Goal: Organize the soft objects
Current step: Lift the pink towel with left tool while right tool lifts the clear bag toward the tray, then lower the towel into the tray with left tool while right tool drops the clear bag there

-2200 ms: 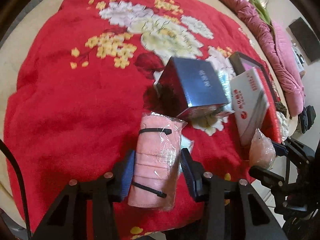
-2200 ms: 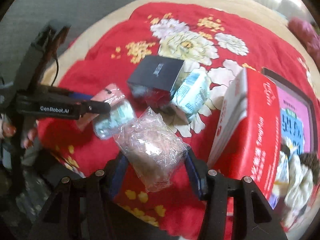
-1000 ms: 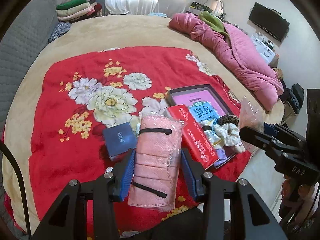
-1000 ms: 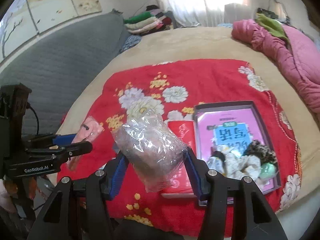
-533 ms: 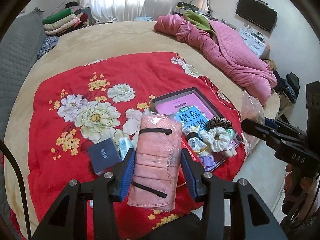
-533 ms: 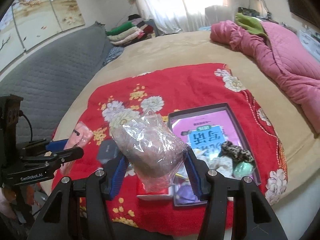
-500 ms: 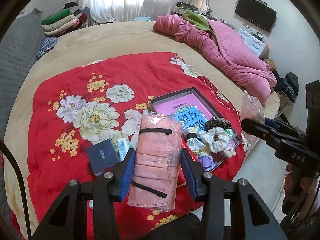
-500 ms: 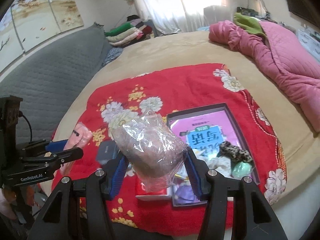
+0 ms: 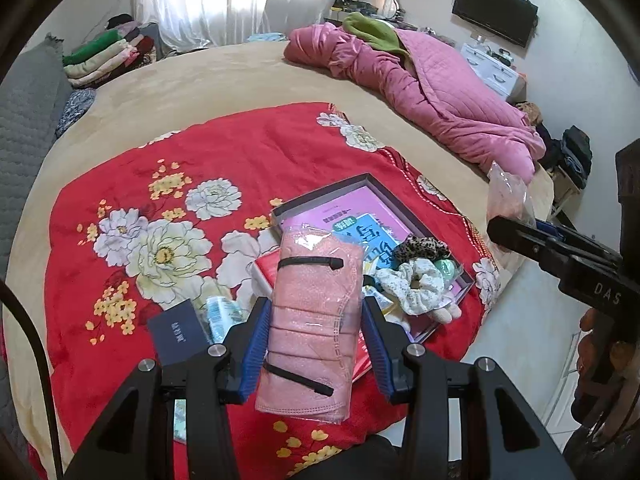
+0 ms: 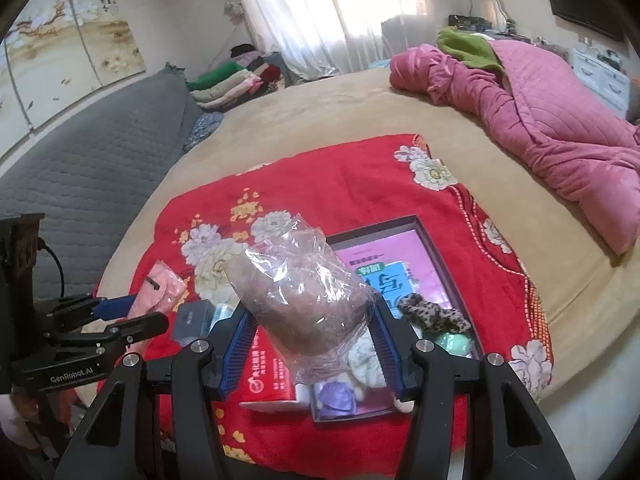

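Both grippers lifted back from blanket (image 9: 120, 360); left gripper (image 9: 316, 344) clamps mask pack (image 9: 314, 320), right gripper (image 10: 312, 340) clamps bagged item (image 10: 300, 296); tray (image 10: 440, 264) now below, drop-off likely next

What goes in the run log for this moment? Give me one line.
left claw: shut on pink mask pack | right claw: shut on clear-bagged bundle | both above open box on red blanket

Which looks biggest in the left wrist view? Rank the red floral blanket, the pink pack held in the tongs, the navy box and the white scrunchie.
1. Red floral blanket
2. Pink pack, though it is nearest the camera, so its size is exaggerated
3. White scrunchie and navy box: they look about alike, so I leave them unranked.
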